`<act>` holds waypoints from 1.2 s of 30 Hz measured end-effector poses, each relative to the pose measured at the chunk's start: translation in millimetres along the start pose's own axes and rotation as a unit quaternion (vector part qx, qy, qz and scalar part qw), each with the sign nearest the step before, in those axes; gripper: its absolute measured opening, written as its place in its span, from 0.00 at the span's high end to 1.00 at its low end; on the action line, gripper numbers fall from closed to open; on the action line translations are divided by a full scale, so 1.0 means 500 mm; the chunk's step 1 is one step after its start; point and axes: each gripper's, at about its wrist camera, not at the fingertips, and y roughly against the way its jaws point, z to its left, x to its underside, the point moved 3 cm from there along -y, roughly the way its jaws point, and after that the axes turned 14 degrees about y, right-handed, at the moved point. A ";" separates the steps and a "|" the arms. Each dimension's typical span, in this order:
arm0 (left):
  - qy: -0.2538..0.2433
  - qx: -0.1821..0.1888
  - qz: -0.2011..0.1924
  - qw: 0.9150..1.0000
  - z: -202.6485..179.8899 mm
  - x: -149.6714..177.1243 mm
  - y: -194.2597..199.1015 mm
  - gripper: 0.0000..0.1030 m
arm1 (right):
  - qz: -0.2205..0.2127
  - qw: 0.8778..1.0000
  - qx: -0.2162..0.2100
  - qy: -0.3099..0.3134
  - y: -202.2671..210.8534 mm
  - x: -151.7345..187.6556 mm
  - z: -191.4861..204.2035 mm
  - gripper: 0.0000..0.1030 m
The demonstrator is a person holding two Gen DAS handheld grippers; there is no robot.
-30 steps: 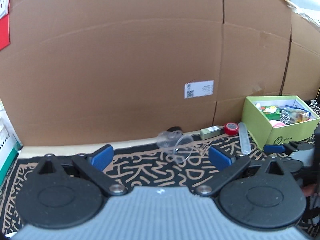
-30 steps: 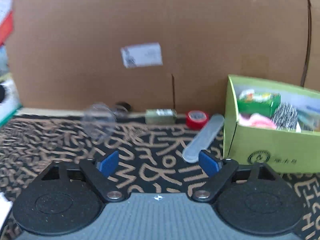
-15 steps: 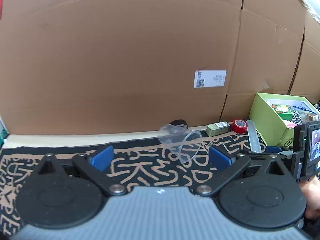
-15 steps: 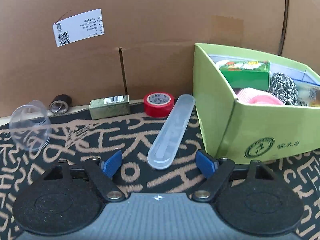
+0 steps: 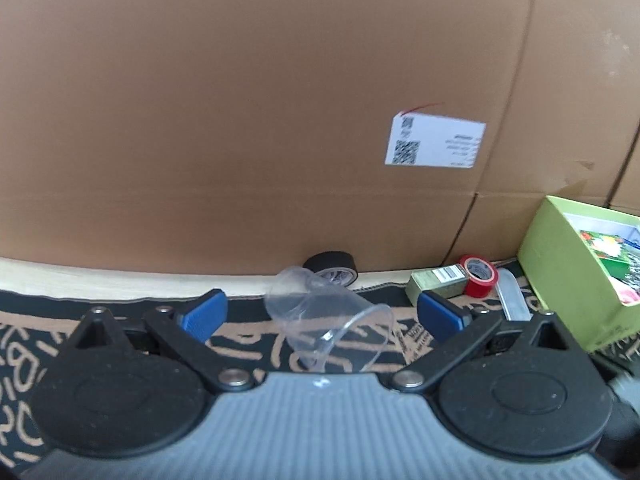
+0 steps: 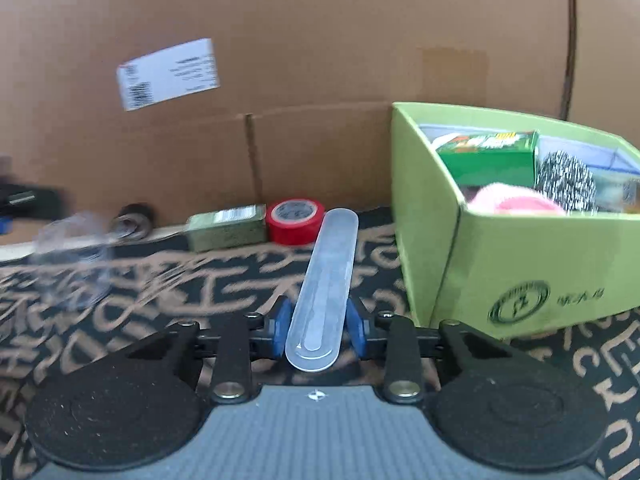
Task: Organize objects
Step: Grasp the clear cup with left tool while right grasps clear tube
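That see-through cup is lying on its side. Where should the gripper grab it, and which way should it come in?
Probably best across the middle of the clear cup wall, one pad on each curved side. It lies tipped over with its wide mouth facing the left gripper, whose jaws are open either side of it, so coming straight ahead from the mouth end suits. Squeeze gently; the thin plastic looks easy to crush.

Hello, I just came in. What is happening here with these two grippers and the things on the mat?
A person is tidying loose items with two handheld grippers. The right gripper has just closed its jaws on the near end of a long translucent case lying on the patterned mat, beside the green box that already holds several items. The left gripper is open, with the tipped-over clear plastic cup between its fingers but not gripped. A red tape roll, a small olive box and a black tape roll wait by the cardboard wall.
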 end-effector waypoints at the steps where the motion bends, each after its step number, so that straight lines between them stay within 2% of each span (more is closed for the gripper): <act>1: 0.002 -0.003 0.002 1.000 0.000 0.000 -0.012 0.00 | -0.002 1.000 -0.013 0.012 0.012 0.007 0.007 0.67; 4: 0.012 -0.007 0.009 1.000 0.007 0.000 -0.045 0.00 | -0.005 0.998 -0.051 0.035 0.048 0.028 0.022 0.69; 5: 0.013 -0.006 0.010 1.000 0.010 0.001 -0.052 0.08 | -0.005 0.997 -0.062 0.046 0.060 0.035 0.029 0.69; 6: 0.014 0.000 0.012 1.000 0.012 0.002 -0.057 0.20 | -0.005 0.996 -0.069 0.057 0.070 0.039 0.036 0.69; 7: 0.013 0.006 0.020 1.000 0.013 0.004 -0.064 0.25 | -0.004 0.995 -0.076 0.067 0.079 0.043 0.042 0.69; 10: -0.001 0.017 0.021 1.000 0.011 0.010 -0.063 0.30 | -0.001 0.992 -0.099 0.072 0.094 0.050 0.048 0.69; 11: -0.012 0.025 0.023 0.999 0.007 0.013 -0.058 0.36 | -0.001 0.992 -0.104 0.068 0.097 0.050 0.047 0.68; 12: -0.023 0.039 0.026 0.999 0.003 0.018 -0.049 0.37 | 0.001 0.992 -0.109 0.063 0.097 0.049 0.046 0.65; 13: -0.032 0.055 0.035 0.997 0.000 0.023 -0.043 0.37 | 0.000 0.992 -0.111 0.059 0.099 0.048 0.046 0.55; 15: -0.054 0.089 0.053 0.993 -0.007 0.039 -0.023 0.36 | -0.007 0.993 -0.100 0.059 0.099 0.043 0.045 0.44; 19: -0.099 0.092 0.048 0.990 -0.018 0.071 0.017 0.29 | -0.014 0.993 -0.093 0.066 0.085 0.026 0.054 0.43; 21: -0.092 0.089 0.049 0.991 -0.020 0.075 0.023 0.12 | -0.009 0.993 -0.088 0.074 0.072 0.020 0.060 0.43; 24: -0.076 0.087 0.041 0.992 -0.025 0.069 0.027 0.06 | -0.002 0.993 -0.088 0.082 0.059 0.025 0.067 0.44; 26: -0.070 0.080 0.042 0.993 -0.022 0.065 0.024 0.02 | -0.007 0.993 -0.087 0.084 0.064 0.029 0.066 0.57; 27: -0.066 0.074 0.045 0.994 -0.023 0.067 0.019 0.02 | -0.007 0.992 -0.091 0.083 0.067 0.030 0.064 0.68; 28: -0.061 0.068 0.049 0.995 -0.024 0.068 0.009 0.03 | -0.007 0.992 -0.094 0.080 0.071 0.031 0.060 0.69; 30: -0.056 0.063 0.063 0.994 -0.022 0.074 -0.011 0.25 | -0.005 0.992 -0.102 0.078 0.080 0.036 0.056 0.69; 33: -0.057 0.070 0.068 0.994 -0.023 0.080 -0.009 0.33 | -0.007 0.991 -0.110 0.073 0.098 0.047 0.049 0.70; 36: -0.072 0.072 0.065 0.993 -0.035 0.089 0.012 0.36 | -0.018 0.991 -0.117 0.059 0.123 0.051 0.036 0.70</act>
